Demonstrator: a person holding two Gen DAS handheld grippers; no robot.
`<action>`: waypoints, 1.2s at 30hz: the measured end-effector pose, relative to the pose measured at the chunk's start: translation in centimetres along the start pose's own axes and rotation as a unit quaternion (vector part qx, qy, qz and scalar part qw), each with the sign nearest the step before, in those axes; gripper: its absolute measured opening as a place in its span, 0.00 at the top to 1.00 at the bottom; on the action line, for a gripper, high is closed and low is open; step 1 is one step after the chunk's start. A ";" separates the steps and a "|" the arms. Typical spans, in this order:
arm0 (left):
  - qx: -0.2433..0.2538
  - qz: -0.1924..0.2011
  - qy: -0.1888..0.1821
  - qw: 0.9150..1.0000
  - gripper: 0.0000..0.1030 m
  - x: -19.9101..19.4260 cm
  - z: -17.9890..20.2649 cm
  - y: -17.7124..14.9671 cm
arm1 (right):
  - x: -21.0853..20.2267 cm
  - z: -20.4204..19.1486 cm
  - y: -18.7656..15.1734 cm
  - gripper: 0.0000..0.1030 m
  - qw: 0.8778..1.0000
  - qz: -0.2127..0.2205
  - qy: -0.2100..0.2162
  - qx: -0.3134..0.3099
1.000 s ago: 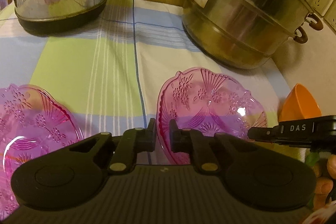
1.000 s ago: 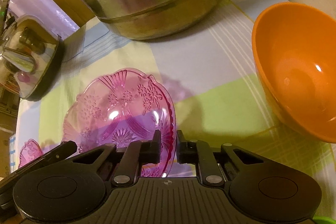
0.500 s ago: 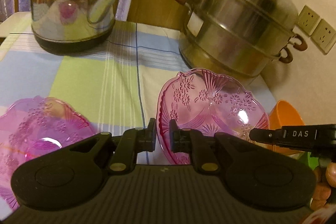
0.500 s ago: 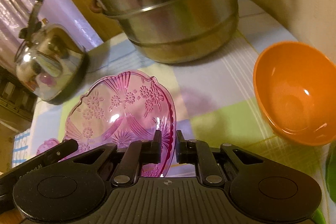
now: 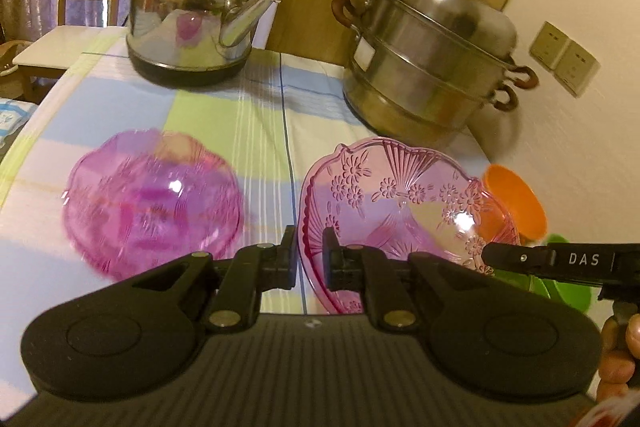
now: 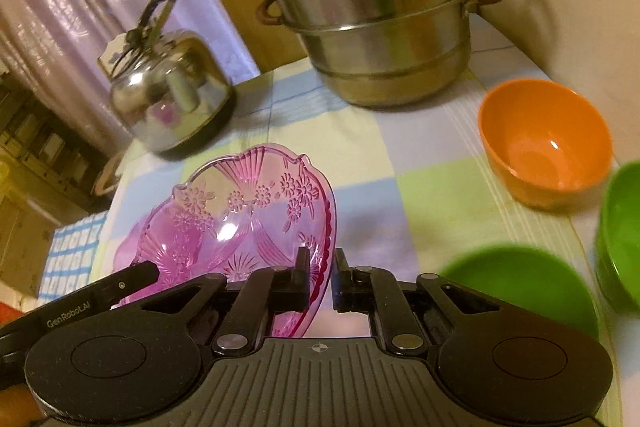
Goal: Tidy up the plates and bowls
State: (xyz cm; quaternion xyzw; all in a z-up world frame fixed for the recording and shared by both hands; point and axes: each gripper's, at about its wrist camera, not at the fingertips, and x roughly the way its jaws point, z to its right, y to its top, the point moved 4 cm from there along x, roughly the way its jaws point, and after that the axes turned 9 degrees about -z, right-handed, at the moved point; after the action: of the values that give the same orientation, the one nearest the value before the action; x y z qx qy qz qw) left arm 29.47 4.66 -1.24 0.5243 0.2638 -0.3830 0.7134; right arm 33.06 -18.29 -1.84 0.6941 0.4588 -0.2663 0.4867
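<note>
- Worktop (image 5: 260,131) under a checked cloth across the middle of both frames, carrying everything below
- Steamer pot (image 5: 432,55) at upper right in the left view, kettle (image 5: 196,15) at upper left; neither part of the sorting
- Lifted pink plate (image 5: 404,203) at lower centre-right in the left view, tilted up on edge, clear of the cloth
- Second pink plate (image 5: 152,203) at lower left, flat on the cloth, blurred, well apart from the lifted one
- Orange bowl (image 6: 544,155) at right of the right view, upright; green bowls (image 6: 520,287) at lower right, near each other
- Left claw (image 5: 310,259) at bottom centre, narrow, pinching the near-left rim of the lifted plate
- Right claw (image 6: 320,279) at bottom centre of its own view, narrow, clamped on the opposite rim of that same plate
- Step in hand, judging by the two-sided hold: carrying one pink plate toward its twin for stacking
- Next move likely calls for shifting toward frame left, levelling the plate, lowering onto the flat one, then opening both claws together; thin rim prone to slipping if one side lets go first
</note>
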 end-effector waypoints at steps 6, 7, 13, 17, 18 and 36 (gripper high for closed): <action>0.011 0.002 0.009 1.000 0.90 -4.6 1.0 -5.2 | -3.8 -0.1 -5.4 0.90 1.000 0.000 0.008 0.000; 0.015 0.002 0.011 1.000 0.90 -5.4 1.4 -6.3 | -4.6 -0.1 -6.2 0.90 1.000 0.002 0.009 -0.001; 0.008 0.005 0.009 1.000 0.90 -9.4 2.3 -11.5 | -8.1 -0.3 -11.3 0.90 1.000 0.009 0.011 -0.003; 0.006 0.006 0.011 1.000 0.90 -11.4 2.7 -14.6 | -9.5 0.1 -15.2 0.90 1.000 0.002 0.012 0.001; 0.005 0.005 0.010 1.000 0.90 -11.8 2.8 -15.3 | -9.8 0.1 -16.1 0.90 1.000 0.000 0.013 0.001; 0.012 -0.032 0.019 0.999 0.90 -14.1 3.4 -23.1 | -12.4 0.7 -24.4 0.90 1.000 -0.011 0.001 -0.023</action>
State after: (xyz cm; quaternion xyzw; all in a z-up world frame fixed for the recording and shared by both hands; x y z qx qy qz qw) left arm 2.41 1.64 -1.86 0.5315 0.2894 -0.3987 0.6891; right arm 5.88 -21.05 -2.53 0.6778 0.4733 -0.2603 0.4988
